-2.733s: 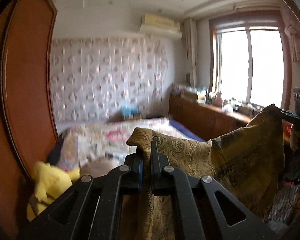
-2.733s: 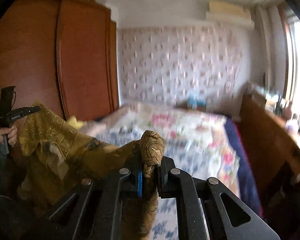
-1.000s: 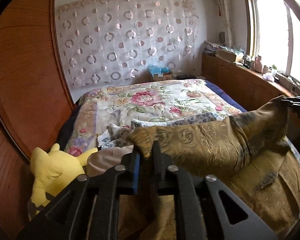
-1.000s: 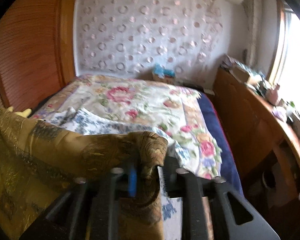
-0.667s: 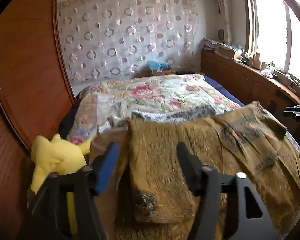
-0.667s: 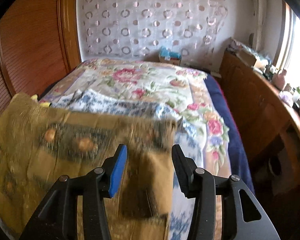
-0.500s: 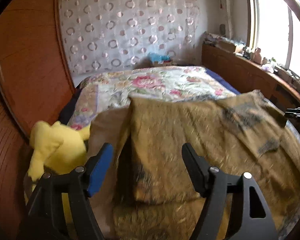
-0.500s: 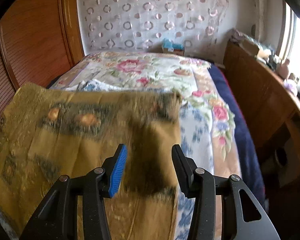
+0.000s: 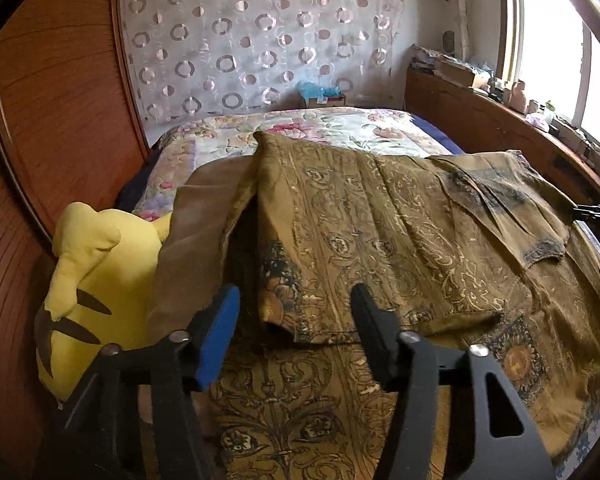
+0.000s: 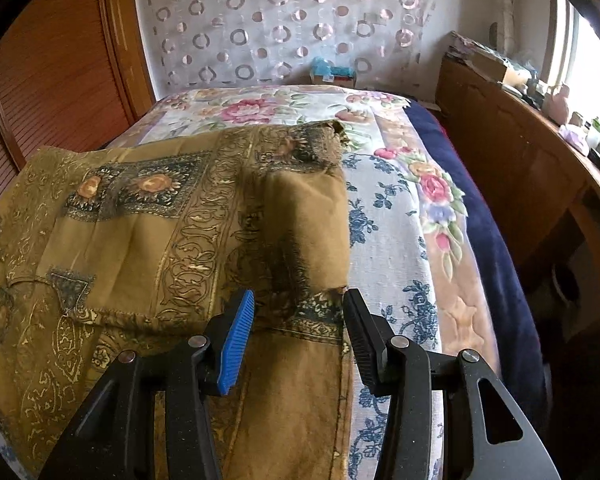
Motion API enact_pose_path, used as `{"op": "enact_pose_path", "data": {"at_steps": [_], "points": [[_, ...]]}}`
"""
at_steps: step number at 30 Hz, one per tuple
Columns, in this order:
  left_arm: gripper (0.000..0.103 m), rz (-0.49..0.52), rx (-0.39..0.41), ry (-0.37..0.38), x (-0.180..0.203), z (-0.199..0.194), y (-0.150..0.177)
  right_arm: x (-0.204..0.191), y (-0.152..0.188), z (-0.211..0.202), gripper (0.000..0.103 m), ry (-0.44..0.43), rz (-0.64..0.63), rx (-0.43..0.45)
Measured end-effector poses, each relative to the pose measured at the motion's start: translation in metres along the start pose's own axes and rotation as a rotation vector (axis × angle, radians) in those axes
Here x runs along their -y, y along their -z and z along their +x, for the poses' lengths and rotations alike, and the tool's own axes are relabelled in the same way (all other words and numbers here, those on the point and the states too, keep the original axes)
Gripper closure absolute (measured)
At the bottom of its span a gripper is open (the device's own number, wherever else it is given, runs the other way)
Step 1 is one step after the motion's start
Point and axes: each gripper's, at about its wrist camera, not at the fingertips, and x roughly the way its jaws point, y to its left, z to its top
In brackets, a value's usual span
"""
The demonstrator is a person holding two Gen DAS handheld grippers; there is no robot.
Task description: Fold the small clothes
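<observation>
Both tongs have let go of the gold patterned garment (image 9: pixel 380 220) since a sec ago, when each pinched a corner held up in the air; it now lies spread on the bed (image 10: pixel 396 216), top half folded over the lower half. L to R: yellow plush toy (image 9: pixel 88 276) by the wooden wardrobe (image 9: pixel 60 92), then left tongs (image 9: pixel 294 322) w/ jaws apart over the garment's left fold edge, having just narrowed a bit, nothing pinched. Right tongs (image 10: pixel 298 322) also stand apart, empty, over the garment's right edge, next to the blue-flowered sheet (image 10: pixel 384 248).
</observation>
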Motion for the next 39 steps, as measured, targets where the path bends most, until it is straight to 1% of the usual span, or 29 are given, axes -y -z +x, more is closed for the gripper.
{"op": "enact_pose_path", "data": {"at_steps": [5, 9, 10, 11, 12, 13, 15, 16, 18, 19, 20, 21, 24, 30, 34, 39], "points": [[0.053, 0.001, -0.016, -0.014, 0.001, 0.008, -0.002, 0.006, -0.007, 0.003, 0.055, 0.009, 0.018, -0.009], [0.053, -0.012, -0.031, -0.013, -0.002, 0.016, -0.006, 0.004, -0.012, 0.017, 0.055, 0.004, 0.030, -0.031], [0.053, -0.014, -0.035, -0.011, -0.002, 0.017, -0.006, 0.003, -0.013, 0.018, 0.057, -0.005, 0.023, -0.029], [0.053, -0.017, -0.039, -0.004, -0.003, 0.019, -0.007, 0.000, -0.012, 0.020, 0.071, -0.018, 0.011, -0.028], [0.056, -0.018, -0.040, 0.001, -0.003, 0.020, -0.007, -0.003, -0.011, 0.022, 0.090, -0.033, -0.003, -0.029], [0.058, -0.017, -0.041, 0.004, -0.003, 0.021, -0.007, -0.003, -0.013, 0.023, 0.095, -0.042, -0.016, -0.031], [0.067, -0.012, -0.045, 0.006, -0.002, 0.022, -0.008, -0.011, -0.012, 0.022, 0.096, -0.051, -0.041, -0.014], [0.069, -0.011, -0.044, 0.006, -0.002, 0.023, -0.008, -0.012, -0.012, 0.019, 0.097, -0.060, -0.049, -0.005], [0.081, -0.010, -0.046, 0.005, -0.002, 0.023, -0.009, -0.012, -0.011, 0.017, 0.098, -0.074, -0.056, 0.010], [0.084, -0.010, -0.043, 0.006, -0.002, 0.023, -0.009, -0.012, -0.009, 0.015, 0.098, -0.078, -0.058, 0.018], [0.095, -0.009, -0.038, 0.006, -0.001, 0.023, -0.009, -0.011, -0.009, 0.013, 0.098, -0.083, -0.060, 0.025], [0.100, -0.010, -0.032, 0.007, -0.001, 0.021, -0.009, -0.011, -0.009, 0.011, 0.098, -0.085, -0.058, 0.034], [0.101, -0.011, -0.003, -0.005, 0.000, 0.010, -0.011, -0.008, -0.006, 0.000, 0.100, -0.089, -0.045, 0.075], [0.101, -0.025, 0.076, 0.033, 0.000, -0.027, -0.013, 0.001, -0.003, -0.036, 0.100, -0.117, -0.023, 0.177], [0.101, -0.013, 0.102, 0.042, 0.001, -0.043, -0.010, 0.000, 0.008, -0.057, 0.100, -0.121, -0.042, 0.211], [0.101, -0.009, 0.115, 0.052, -0.002, -0.056, -0.004, -0.009, 0.024, -0.064, 0.100, -0.119, -0.066, 0.223]]}}
